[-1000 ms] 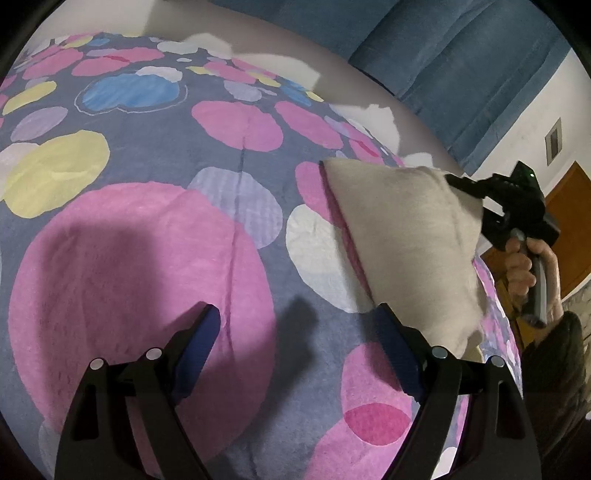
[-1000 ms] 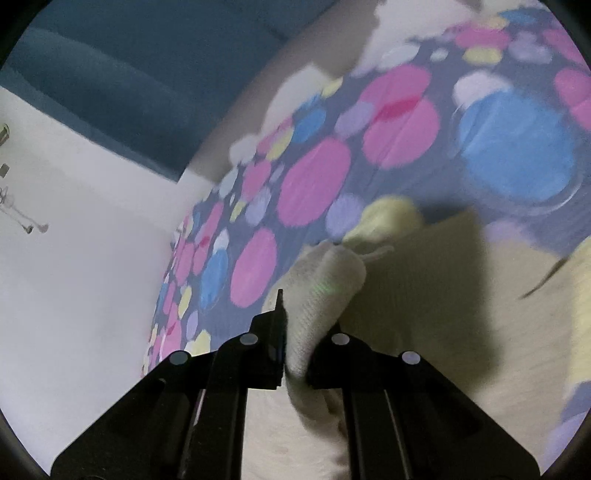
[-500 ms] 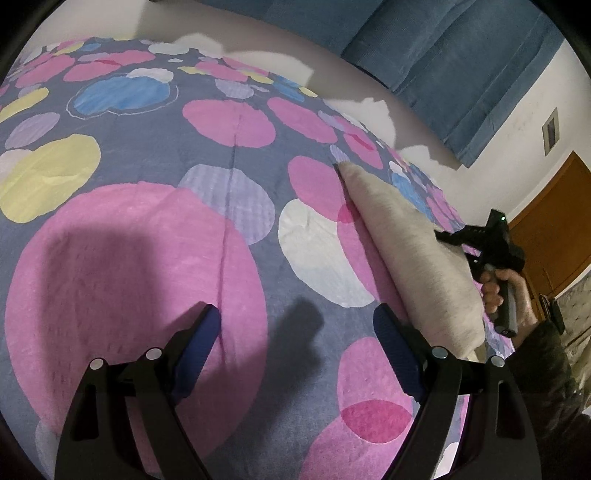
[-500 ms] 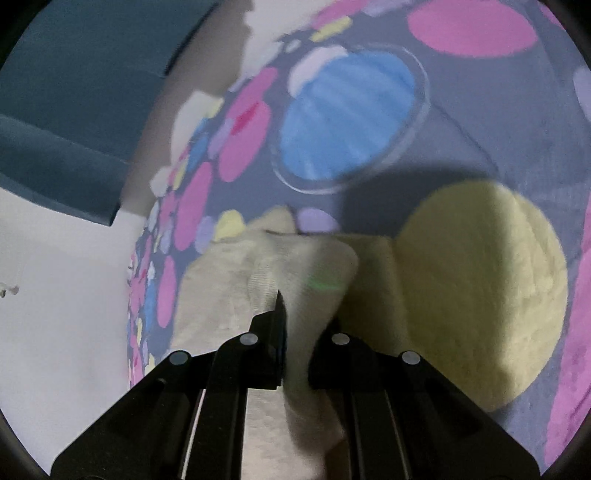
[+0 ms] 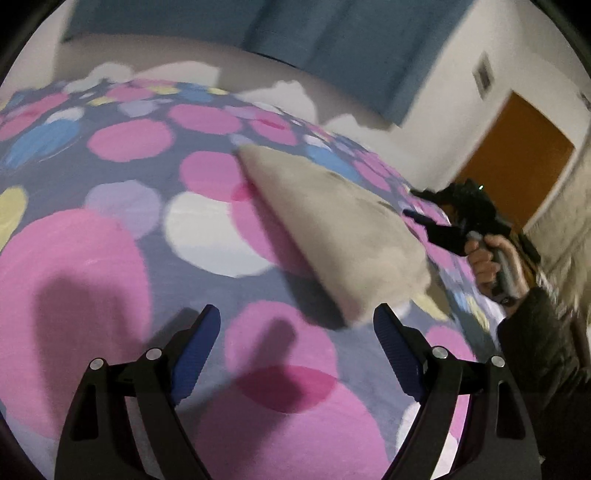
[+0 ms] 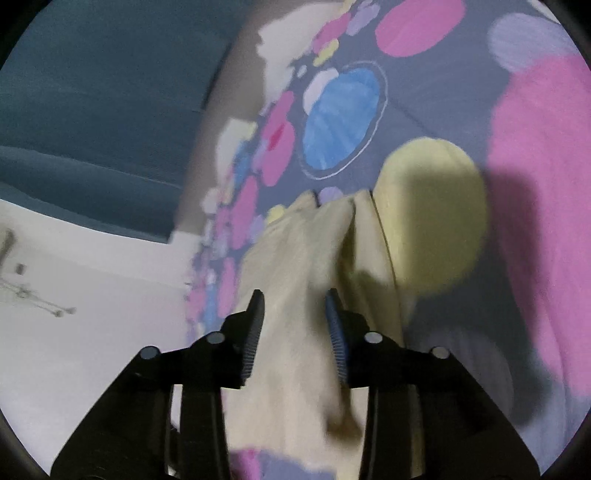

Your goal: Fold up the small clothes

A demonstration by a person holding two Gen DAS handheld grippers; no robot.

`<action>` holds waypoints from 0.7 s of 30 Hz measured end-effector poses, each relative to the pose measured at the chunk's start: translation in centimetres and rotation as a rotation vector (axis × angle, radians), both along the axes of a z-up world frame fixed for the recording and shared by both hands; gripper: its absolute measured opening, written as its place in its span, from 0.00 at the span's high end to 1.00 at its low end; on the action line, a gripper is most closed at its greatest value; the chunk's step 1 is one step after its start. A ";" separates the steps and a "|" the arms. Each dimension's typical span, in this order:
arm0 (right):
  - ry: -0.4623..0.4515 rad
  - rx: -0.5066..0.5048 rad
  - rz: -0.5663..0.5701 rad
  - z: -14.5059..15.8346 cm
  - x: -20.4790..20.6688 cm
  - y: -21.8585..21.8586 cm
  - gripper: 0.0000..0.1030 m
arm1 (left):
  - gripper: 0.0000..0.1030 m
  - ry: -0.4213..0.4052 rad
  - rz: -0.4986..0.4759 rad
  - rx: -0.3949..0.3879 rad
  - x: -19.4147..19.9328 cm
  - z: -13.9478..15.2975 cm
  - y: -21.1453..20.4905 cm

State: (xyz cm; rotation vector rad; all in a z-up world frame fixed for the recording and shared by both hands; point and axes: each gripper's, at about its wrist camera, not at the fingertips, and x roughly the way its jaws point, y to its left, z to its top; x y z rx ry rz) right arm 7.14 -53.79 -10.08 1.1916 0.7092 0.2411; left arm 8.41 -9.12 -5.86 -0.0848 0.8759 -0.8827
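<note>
A cream garment [image 5: 332,229] lies folded on the bed's spotted blanket [image 5: 110,258], right of centre in the left wrist view. My left gripper [image 5: 297,343] is open and empty, hovering over the blanket just short of the garment's near corner. My right gripper [image 5: 415,203] shows at the garment's far right edge, held by a hand [image 5: 491,262]. In the right wrist view the right gripper [image 6: 293,325] is open, its jaws apart over the garment [image 6: 314,258], which lies loose below them.
Blue curtains [image 5: 295,33] hang behind the bed. A white wall and an orange-brown door [image 5: 517,158] stand at the right. The person's dark sleeve [image 5: 543,343] is at the right edge.
My right gripper was shut on a garment corner and has opened, letting the cloth drop onto the bed. The garment has been lowered flat. The left gripper stayed open and tilted up a little.
</note>
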 end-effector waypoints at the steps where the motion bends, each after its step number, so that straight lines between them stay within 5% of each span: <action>1: -0.012 0.020 -0.002 0.0 -1.6 0.0 0.62 | 0.19 -0.003 -0.007 0.018 -0.2 -0.1 -0.5; 10: 0.009 0.118 0.030 -1.9 -7.0 2.6 0.60 | 0.19 0.119 0.089 0.049 1.1 -1.6 -2.5; 16: 0.077 0.089 -0.008 -2.6 -6.5 3.8 0.60 | 0.19 0.048 0.117 0.157 0.5 -1.9 -4.1; 21: 0.094 0.133 -0.073 -3.8 -6.1 4.3 0.60 | 0.19 0.070 0.125 0.121 0.7 -2.1 -3.3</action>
